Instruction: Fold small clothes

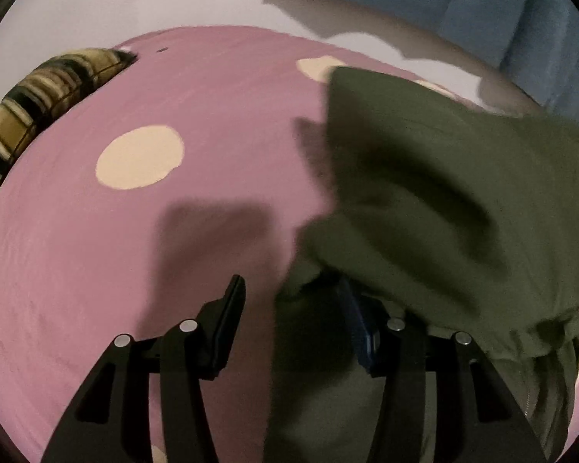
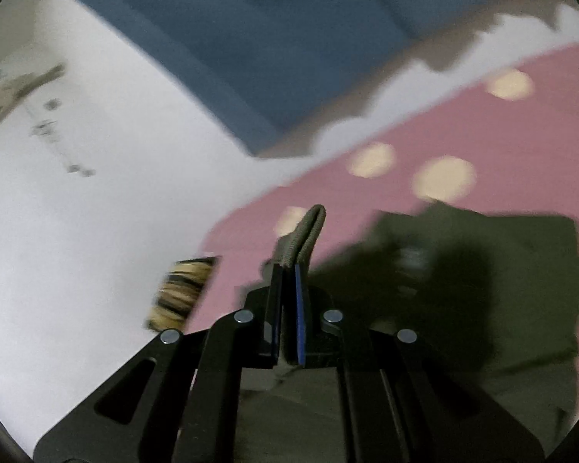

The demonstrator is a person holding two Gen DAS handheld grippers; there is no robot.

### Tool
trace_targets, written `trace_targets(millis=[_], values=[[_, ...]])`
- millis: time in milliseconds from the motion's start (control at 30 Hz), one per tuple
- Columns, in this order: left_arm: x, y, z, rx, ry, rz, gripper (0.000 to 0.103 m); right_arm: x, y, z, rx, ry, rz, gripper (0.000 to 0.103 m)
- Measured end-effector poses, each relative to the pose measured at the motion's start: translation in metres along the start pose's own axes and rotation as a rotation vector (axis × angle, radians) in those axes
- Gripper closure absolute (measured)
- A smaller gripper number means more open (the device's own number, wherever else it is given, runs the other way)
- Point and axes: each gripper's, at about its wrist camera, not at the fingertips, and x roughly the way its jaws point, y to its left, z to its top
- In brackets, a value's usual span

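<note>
- An olive-green garment point(image 1: 424, 200) lies bunched on a pink, cream-dotted bedsheet point(image 1: 135, 231), with one part lifted off the sheet; its gathered waistband shows at the lower right of the left wrist view.
- The right gripper point(image 2: 289, 270) has its jaws clamped tight on a ribbed edge of the garment point(image 2: 307, 235), which stands up from between the pads.
- The left gripper point(image 1: 289, 289) has its jaws apart; cloth lies between them and against the right finger point(image 1: 351, 308), but neither pad presses on it.
- A striped yellow-and-black cloth point(image 1: 38, 104) lies at the sheet's far left edge.
- A blue curtain point(image 2: 251, 38) hangs against a white wall point(image 2: 77, 212) beyond the sheet.
</note>
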Motion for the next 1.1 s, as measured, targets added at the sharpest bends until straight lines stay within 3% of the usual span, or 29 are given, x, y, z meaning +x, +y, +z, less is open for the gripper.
trace_targets(millis=[200,300,533,1100], values=[[0.019,0.019,0.0,-0.063,0.071,0.003,0.052,0.005,-0.111,-0.04,0.155,0.063,-0.235,0.097],[0.02,0.021,0.001,-0.059,0.068,0.006,0.052,0.01,-0.136,-0.054,0.187,0.088,-0.275,0.097],[0.016,0.016,-0.005,-0.048,0.07,0.017,0.049,-0.004,-0.136,-0.064,0.176,0.042,-0.286,0.097],[0.022,0.011,-0.006,-0.021,0.067,0.027,0.046,0.001,-0.161,-0.084,0.217,0.07,-0.339,0.098]])
